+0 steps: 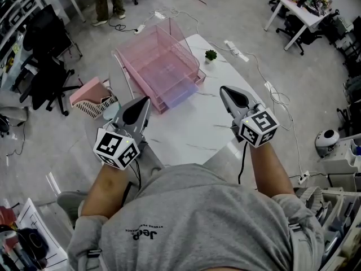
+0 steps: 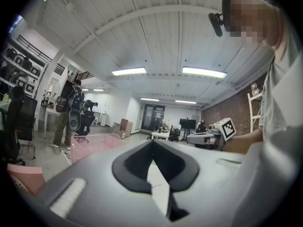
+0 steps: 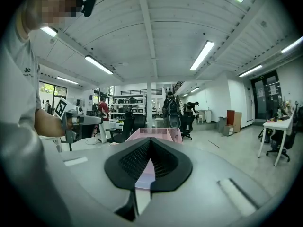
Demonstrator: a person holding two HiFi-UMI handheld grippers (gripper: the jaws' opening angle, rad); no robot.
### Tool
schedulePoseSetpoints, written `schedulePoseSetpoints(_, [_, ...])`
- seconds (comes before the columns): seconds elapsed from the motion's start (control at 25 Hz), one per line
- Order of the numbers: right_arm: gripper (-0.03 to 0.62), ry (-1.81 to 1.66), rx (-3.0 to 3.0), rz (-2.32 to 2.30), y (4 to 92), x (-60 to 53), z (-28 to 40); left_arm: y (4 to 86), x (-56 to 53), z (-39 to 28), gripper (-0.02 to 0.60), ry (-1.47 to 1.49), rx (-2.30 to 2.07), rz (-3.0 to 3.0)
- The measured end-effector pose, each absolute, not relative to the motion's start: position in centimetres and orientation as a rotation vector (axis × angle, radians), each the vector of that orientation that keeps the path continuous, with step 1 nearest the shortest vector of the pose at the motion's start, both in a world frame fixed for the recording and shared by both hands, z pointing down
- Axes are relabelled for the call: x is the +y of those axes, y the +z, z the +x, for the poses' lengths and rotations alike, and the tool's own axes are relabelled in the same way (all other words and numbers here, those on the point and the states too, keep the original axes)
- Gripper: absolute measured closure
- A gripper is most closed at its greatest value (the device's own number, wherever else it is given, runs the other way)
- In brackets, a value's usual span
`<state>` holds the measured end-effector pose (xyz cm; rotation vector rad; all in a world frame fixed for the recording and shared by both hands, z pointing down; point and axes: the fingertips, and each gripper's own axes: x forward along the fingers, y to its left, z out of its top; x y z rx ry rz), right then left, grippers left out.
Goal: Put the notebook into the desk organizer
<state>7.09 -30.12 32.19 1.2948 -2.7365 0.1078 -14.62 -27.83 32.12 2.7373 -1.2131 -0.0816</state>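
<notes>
The pink see-through desk organizer [image 1: 161,64] stands at the far left of the white table [image 1: 203,134]. A flat pale lilac thing [image 1: 179,92], perhaps the notebook, lies in its bottom tier. My left gripper [image 1: 145,99] hovers over the table's left edge, just short of the organizer, jaws shut and empty. My right gripper [image 1: 224,88] is held to the organizer's right, also shut with nothing in it. The organizer [image 3: 156,134] shows straight ahead past the shut jaws in the right gripper view, and at the left as the organizer [image 2: 94,145] in the left gripper view.
A small green plant [image 1: 210,55] sits at the table's far edge. On the floor lie a power strip [image 1: 237,51] with cables and a pink basket [image 1: 90,97] at the left. Black chairs [image 1: 48,72] stand further left, a white desk [image 1: 302,13] at the top right.
</notes>
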Motion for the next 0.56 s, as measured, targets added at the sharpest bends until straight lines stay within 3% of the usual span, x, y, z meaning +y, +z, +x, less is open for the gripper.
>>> schedulePoseSetpoints(0.56, [0.591,0.108,-2.744,1.284,32.22,-30.10,6.67,32.27,-27.78,-14.98,0.565,-0.093,-1.213,2.728])
